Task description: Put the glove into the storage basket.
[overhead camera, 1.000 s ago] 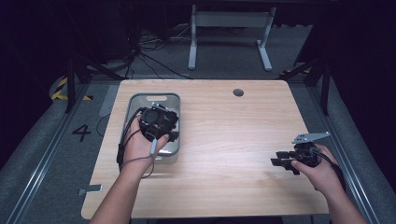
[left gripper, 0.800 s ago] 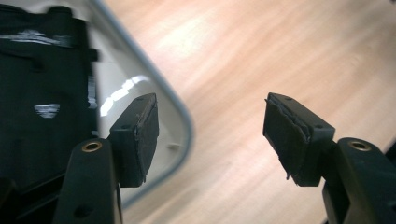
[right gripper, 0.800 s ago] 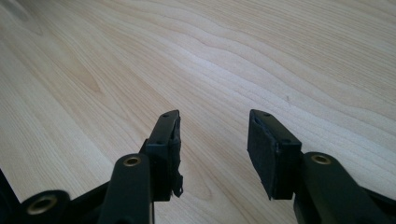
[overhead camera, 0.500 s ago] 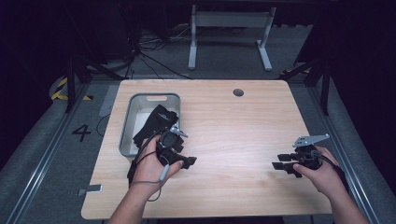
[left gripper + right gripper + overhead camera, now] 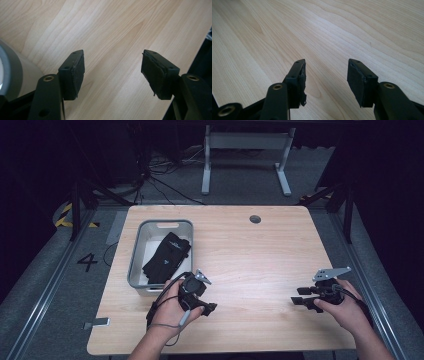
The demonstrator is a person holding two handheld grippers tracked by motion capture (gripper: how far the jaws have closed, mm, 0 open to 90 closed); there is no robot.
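Light wooden counter (image 5: 260, 250). Grey rectangular plastic bin (image 5: 136, 267), near left edge, containing black folded cloth (image 5: 166, 257). Left hand-held gripper (image 5: 206, 306): near front edge, just beside bin, jaws wide apart, empty. Right hand-held gripper (image 5: 300, 299): front-right corner, jaws apart, empty.

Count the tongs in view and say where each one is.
2. The left tongs are over the table's near left, beside the grey bin. The right tongs are over its near right edge. Both are open and empty.

right gripper (image 5: 325, 75) above bare pale wooden table (image 5: 352, 27), black jaws apart, nothing between them
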